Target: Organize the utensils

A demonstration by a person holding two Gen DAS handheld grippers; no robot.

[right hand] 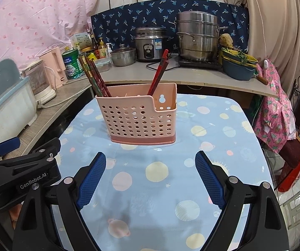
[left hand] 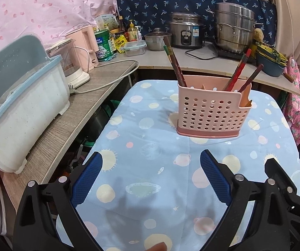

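Observation:
A pink perforated utensil holder (left hand: 210,113) (right hand: 139,119) stands upright on the blue planet-patterned tablecloth (left hand: 150,167) (right hand: 160,177). Dark brown chopsticks (left hand: 174,62) (right hand: 95,77) lean out of its left compartment, and red chopsticks (left hand: 238,71) (right hand: 159,73) lean out further right. My left gripper (left hand: 151,167) is open over bare cloth, short of the holder, with nothing between its blue pads. My right gripper (right hand: 150,168) is also open and empty, a little in front of the holder. The left gripper (right hand: 5,148) shows at the left edge of the right wrist view.
A grey counter on the left carries a white and blue dish rack (left hand: 22,108), a pink kettle (left hand: 85,48) and tins. The back counter holds a rice cooker (right hand: 148,44), a steel steamer pot (right hand: 198,37), a small lidded pot (right hand: 123,56) and blue basins (right hand: 237,67). Pink patterned cloth (right hand: 275,108) hangs at right.

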